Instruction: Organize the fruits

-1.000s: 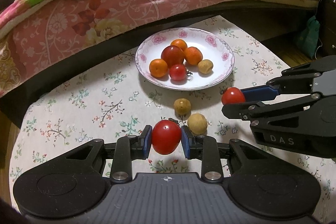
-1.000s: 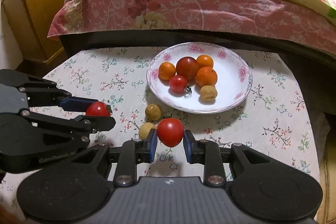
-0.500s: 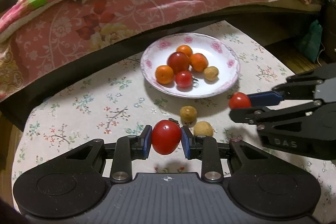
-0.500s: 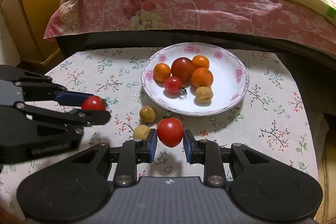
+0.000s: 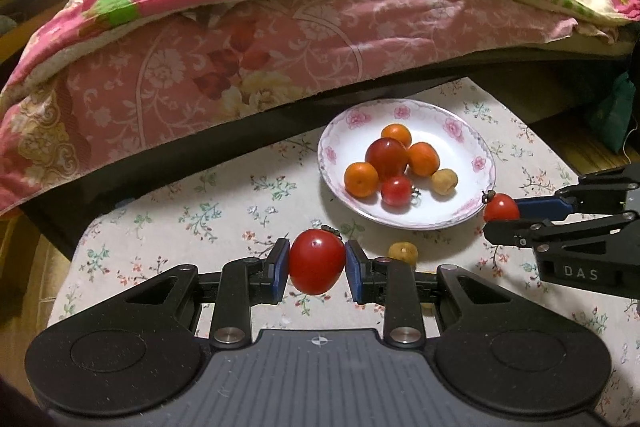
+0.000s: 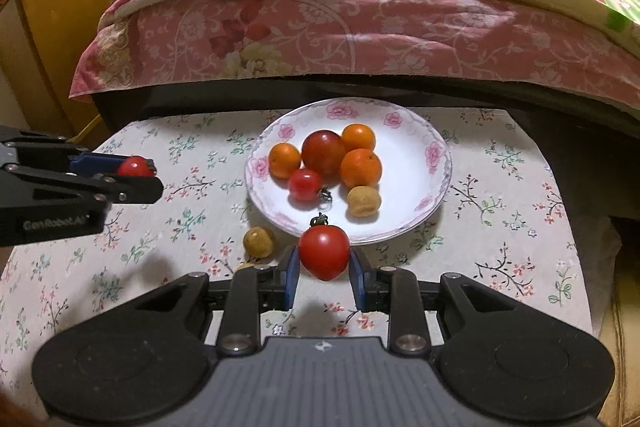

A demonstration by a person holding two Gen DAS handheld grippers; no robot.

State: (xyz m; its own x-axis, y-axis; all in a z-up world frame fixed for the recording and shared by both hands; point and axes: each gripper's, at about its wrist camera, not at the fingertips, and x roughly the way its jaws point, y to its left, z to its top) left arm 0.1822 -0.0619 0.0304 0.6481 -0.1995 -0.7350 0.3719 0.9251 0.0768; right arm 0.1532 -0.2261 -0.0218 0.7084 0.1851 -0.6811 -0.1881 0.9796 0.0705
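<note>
Nearest, we see the left hand-held gripper (image 5: 317, 264) clenched on a red tomato (image 5: 317, 261), stem end up and tipped toward the right pad, held above the desk (image 5: 168, 227). The right hand-held gripper (image 6: 324, 262) grips a second tomato (image 6: 324, 251), stem up and pointing away from us, just short of the plate's (image 6: 436, 183) near rim. One tan round fruit (image 6: 259, 241) lies on the cloth left of it, just outside the plate. We see open cloth left and right of the plate; the desk's right edge drops off close by. The plate holds three oranges, a large dark-red fruit, a small tomato and a tan fruit. Beyond, the bed (image 6: 360, 27) overhangs the desk's far edge.
</note>
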